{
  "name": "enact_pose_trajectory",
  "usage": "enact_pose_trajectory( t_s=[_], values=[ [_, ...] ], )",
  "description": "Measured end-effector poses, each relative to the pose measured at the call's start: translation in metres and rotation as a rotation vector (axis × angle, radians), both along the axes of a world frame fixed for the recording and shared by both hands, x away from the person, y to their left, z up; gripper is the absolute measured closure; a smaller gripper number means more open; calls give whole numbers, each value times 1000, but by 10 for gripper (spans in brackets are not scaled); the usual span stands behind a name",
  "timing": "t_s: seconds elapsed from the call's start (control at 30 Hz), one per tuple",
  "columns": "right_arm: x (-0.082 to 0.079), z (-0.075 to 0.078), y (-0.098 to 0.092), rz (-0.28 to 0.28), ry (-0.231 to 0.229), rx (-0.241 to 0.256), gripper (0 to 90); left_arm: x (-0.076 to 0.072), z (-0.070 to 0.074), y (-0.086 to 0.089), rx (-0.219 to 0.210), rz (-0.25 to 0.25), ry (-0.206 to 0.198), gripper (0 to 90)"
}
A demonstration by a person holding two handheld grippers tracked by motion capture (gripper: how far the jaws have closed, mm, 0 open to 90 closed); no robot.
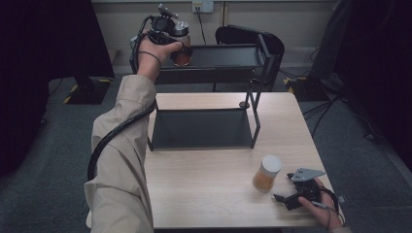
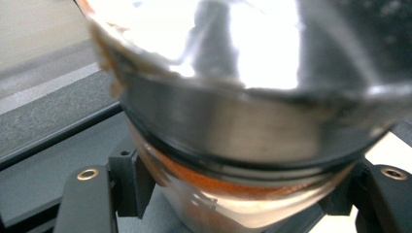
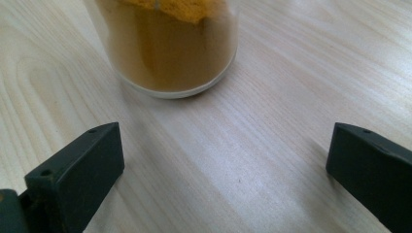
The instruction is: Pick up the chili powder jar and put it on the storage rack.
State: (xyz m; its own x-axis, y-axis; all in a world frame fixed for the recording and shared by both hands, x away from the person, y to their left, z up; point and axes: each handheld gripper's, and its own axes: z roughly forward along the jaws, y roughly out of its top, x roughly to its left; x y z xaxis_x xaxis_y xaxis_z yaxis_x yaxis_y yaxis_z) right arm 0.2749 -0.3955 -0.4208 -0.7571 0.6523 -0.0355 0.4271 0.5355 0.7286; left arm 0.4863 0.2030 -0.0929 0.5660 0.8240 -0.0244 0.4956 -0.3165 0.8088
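Left claw [image 1: 179,51] clamps the steel-lidded glass jar of orange powder [image 1: 181,42] at twelve o'clock; smooth, breakable, best gripped mid-body. Right claw [image 1: 291,189] gapes apart.

My left gripper [image 1: 176,48] sits clamped on a silver-lidded jar [image 2: 252,121] above the left end of the black rack's upper shelf [image 1: 228,56]; that shelf lies bare to the right of it. The right-hand uprights [image 1: 256,104] close off that end. The lower shelf [image 1: 201,128] is unoccupied, with open access from the front. On the table [image 1: 204,189], a white-lidded jar of orange powder [image 1: 266,173] stands just ahead of my right gripper [image 3: 223,170], whose jaws are spread with bare wood between them.
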Motion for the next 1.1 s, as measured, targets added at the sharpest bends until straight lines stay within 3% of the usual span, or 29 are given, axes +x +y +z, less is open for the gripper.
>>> enact_pose_trajectory(
  t_s=[0.2, 0.67, 0.9, 0.93, 0.97, 1.1],
  values=[
    [0, 0, 0, 0, 0, 0, 0, 2, -2, -7, 31, 8, -6, 300],
    [0, 0, 0, -1, 0, 0, 0, 2, -9, -9, 17, 5, -24, 299],
    [0, 0, 0, -1, 0, 0, 0, 2, -8, -7, 9, 1, -11, 293],
    [0, 0, 0, -1, 0, 0, 0, 0, -8, -5, -20, 18, -3, 223],
    [0, 0, 0, -1, 0, 0, 0, -1, -7, -6, -18, 26, 2, 183],
    [0, 0, 0, -1, 0, 0, 0, -8, -4, -6, -21, 31, -1, 116]
  ],
)
